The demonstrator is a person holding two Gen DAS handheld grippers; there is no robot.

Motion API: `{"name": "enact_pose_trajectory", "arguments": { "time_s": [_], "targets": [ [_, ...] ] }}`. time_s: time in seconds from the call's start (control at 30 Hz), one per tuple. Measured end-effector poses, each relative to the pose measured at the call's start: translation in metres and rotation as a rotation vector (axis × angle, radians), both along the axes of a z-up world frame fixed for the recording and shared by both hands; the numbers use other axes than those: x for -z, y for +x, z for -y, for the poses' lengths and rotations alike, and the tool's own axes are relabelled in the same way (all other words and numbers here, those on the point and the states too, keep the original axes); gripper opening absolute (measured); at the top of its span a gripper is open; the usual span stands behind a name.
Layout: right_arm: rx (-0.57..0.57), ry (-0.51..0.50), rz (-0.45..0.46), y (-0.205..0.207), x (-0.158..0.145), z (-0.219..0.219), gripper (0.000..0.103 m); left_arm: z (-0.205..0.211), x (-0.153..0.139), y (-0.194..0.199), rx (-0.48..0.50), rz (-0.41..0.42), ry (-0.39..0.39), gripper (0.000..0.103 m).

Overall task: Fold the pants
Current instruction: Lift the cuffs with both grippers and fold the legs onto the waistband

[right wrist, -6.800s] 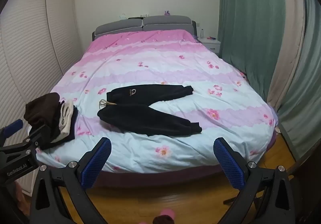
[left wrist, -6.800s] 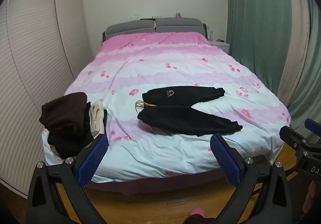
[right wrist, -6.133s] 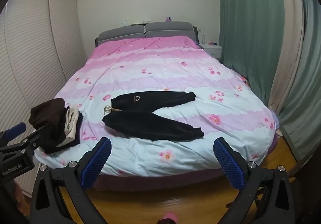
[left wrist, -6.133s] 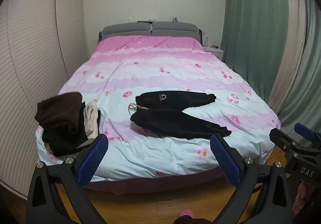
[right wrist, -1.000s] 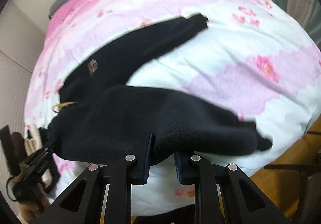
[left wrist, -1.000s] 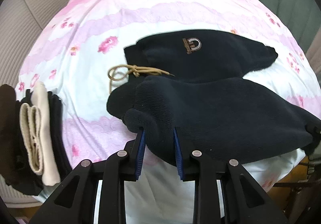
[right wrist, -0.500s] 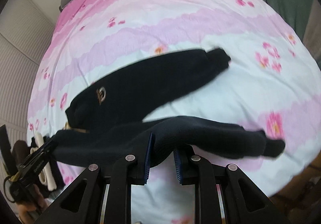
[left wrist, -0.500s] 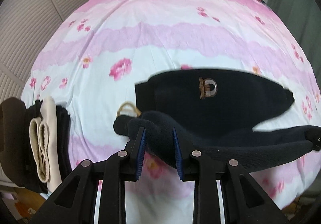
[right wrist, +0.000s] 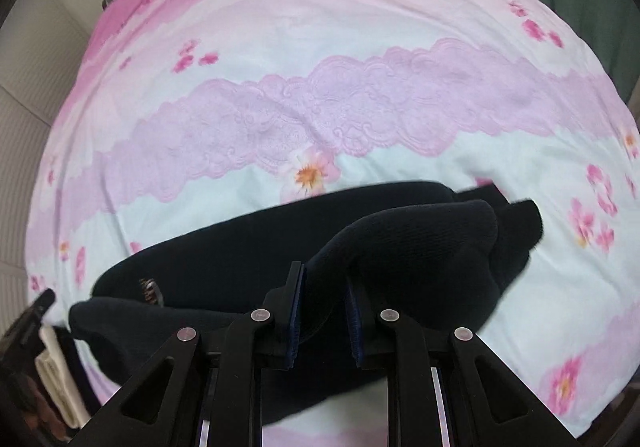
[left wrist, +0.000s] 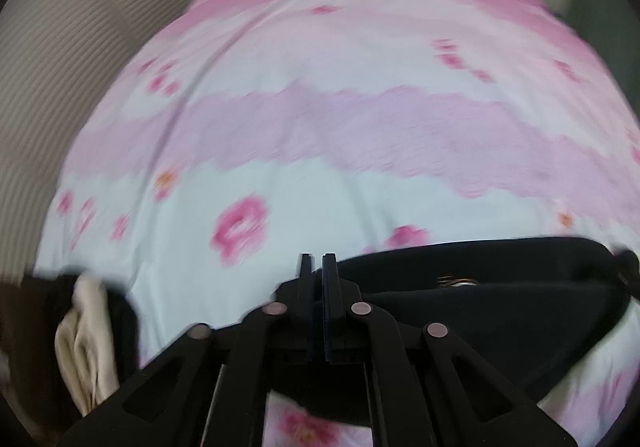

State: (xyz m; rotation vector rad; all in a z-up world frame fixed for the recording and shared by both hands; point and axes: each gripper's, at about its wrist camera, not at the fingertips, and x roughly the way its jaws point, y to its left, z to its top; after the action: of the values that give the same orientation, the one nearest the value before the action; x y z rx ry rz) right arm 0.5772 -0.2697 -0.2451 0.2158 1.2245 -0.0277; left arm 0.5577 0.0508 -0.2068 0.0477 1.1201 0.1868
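Both the left gripper point(left wrist: 318, 267) and right gripper point(right wrist: 322, 285) are clamped on the black pants point(right wrist: 248, 247), laying one leg over the other near the bed's point(right wrist: 360, 47) foot edge.

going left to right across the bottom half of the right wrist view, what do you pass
left gripper at the edge → stack of folded clothes → black pants with the small logo → right gripper pinching a fold of the pants → pant cuffs → pink flower print on the bedspread
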Motion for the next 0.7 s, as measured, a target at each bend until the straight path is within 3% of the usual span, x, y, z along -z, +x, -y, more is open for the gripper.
{"name": "enact_pose_trajectory", "arguments": {
  "time_s": [0.03,0.07,0.13,0.27,0.37,0.47,0.5,0.57,0.6,0.7],
  "targets": [
    [-0.008,-0.008,-0.005,0.006,0.004,-0.003,0.021,0.005,-0.001,0.001,0.076,0.002,-0.002,0.026],
    [-0.013,-0.013,-0.015,0.013,0.009,-0.005,0.021,0.011,-0.002,0.003,0.196,-0.004,-0.016,0.048],
    [-0.012,-0.013,-0.031,0.021,0.016,-0.007,0.021,0.023,0.001,0.009,0.382,-0.041,-0.054,0.073],
    [-0.016,-0.005,-0.054,0.029,0.025,-0.006,0.021,0.052,0.018,0.026,0.669,-0.158,-0.11,0.073],
    [-0.029,-0.015,-0.057,0.029,0.028,-0.007,0.021,0.07,0.041,0.042,0.788,-0.265,-0.14,0.073],
    [-0.031,-0.019,-0.054,0.027,0.026,-0.006,0.021,0.079,0.058,0.05,0.843,-0.363,-0.158,0.071],
    [-0.025,-0.013,-0.055,0.026,0.025,-0.004,0.021,0.078,0.062,0.052,0.846,-0.367,-0.167,0.066],
    [-0.013,-0.004,-0.054,0.024,0.023,-0.003,0.021,0.069,0.069,0.055,0.808,-0.415,-0.247,0.015],
    [-0.009,-0.003,-0.052,0.022,0.022,-0.002,0.021,0.065,0.069,0.054,0.791,-0.431,-0.284,0.015],
    [0.006,0.002,-0.046,0.017,0.017,-0.002,0.021,0.057,0.055,0.048,0.757,-0.359,-0.283,0.015]
  ]
}}
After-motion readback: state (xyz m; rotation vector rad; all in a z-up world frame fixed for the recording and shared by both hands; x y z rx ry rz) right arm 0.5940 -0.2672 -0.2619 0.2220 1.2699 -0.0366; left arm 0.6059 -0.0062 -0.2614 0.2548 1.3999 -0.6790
